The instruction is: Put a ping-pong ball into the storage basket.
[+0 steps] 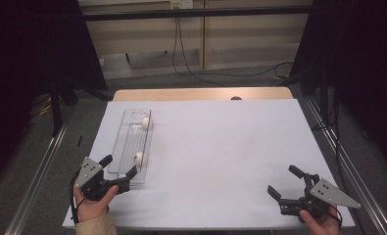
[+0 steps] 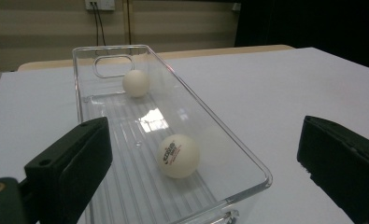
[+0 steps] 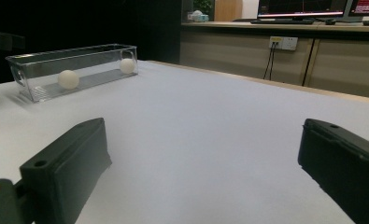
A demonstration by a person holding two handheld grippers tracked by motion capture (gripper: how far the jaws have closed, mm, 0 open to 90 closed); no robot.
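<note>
Just ahead of left tongs: tray.

A long clear plastic bin — colourless, with faint ribbed lines running along its floor — stands on a plain white table sheet. Inside it lie two matte white ping-pong balls: the near white ball bears a small dark printed logo with a touch of red, the far white ball shows no marking. The sheet covers a pale tan wooden tabletop. Both the black left gripper and the black right gripper carry grey three-cornered plates — their jaws matte black.
</note>
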